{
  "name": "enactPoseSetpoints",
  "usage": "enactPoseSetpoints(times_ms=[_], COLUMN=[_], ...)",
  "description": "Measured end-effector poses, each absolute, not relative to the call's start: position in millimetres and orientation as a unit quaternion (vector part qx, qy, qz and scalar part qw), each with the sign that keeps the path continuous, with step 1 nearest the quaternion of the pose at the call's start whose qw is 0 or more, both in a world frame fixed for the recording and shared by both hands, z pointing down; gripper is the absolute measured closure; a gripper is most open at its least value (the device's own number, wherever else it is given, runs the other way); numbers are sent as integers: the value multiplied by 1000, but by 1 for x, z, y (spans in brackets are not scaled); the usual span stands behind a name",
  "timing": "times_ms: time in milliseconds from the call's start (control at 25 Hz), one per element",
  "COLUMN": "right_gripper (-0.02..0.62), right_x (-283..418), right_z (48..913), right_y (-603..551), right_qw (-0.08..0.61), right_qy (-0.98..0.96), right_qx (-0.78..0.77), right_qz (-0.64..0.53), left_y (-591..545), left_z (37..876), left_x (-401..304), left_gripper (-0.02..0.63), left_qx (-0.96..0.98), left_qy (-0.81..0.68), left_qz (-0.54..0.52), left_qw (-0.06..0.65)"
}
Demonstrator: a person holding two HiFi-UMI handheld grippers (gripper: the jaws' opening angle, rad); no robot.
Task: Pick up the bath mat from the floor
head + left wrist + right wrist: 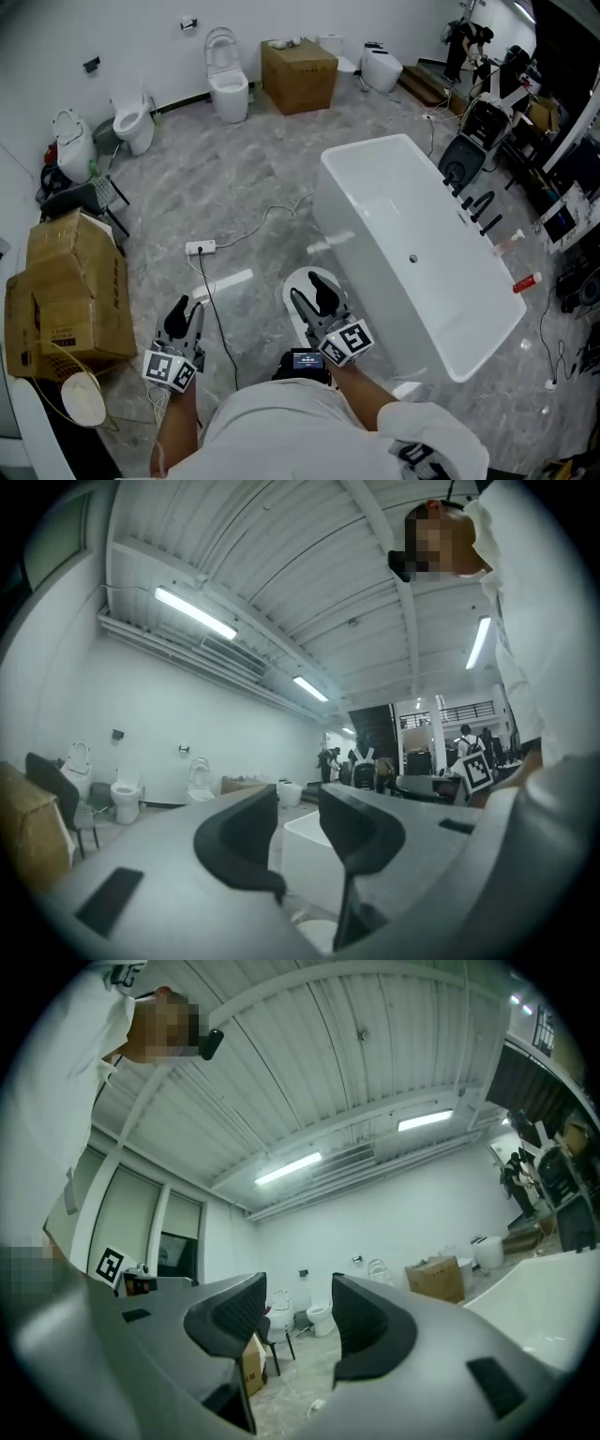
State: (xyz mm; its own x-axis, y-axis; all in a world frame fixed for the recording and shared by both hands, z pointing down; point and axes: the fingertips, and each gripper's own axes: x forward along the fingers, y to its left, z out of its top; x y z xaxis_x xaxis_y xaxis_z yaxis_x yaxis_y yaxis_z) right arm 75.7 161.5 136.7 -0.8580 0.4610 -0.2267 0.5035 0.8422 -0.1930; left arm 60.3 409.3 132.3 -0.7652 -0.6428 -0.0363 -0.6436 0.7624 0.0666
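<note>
Your right tongs (312,295) hang spread and empty over the bath mat (300,277), the white oval lying flat on the floor (253,206) just beside the tub (342,220). Your left tongs (186,314) are narrower but still apart, with nothing between them, off to the mat's left. The mat looks light, soft and limp, so it will likely sag and fold. Pinch its near rim, sliding one jaw underneath. The tub wall crowds the right side. A cable (214,328) and power strip (201,247) lie to the left, so lift straight up, where there is room.
</note>
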Motion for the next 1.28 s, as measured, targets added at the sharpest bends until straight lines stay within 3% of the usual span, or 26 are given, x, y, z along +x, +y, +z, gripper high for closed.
enactPoseSetpoints(times_ms=[360,1000,1280], right_gripper=[359,359,359], right_x=[-7,-34,-26], right_z=[151,197,232], right_y=[92,-47,-91], right_qw=[93,52,21], right_qy=[970,987,958], right_qx=[189,-114,-259], right_qz=[-118,-104,-124], left_y=[322,120,39], left_z=[134,193,234], left_x=[-66,-233,-300], left_gripper=[468,463,433], left_qx=[-416,-656,-741], left_qy=[909,751,661], left_qz=[28,47,40], left_qw=[1,-60,-109])
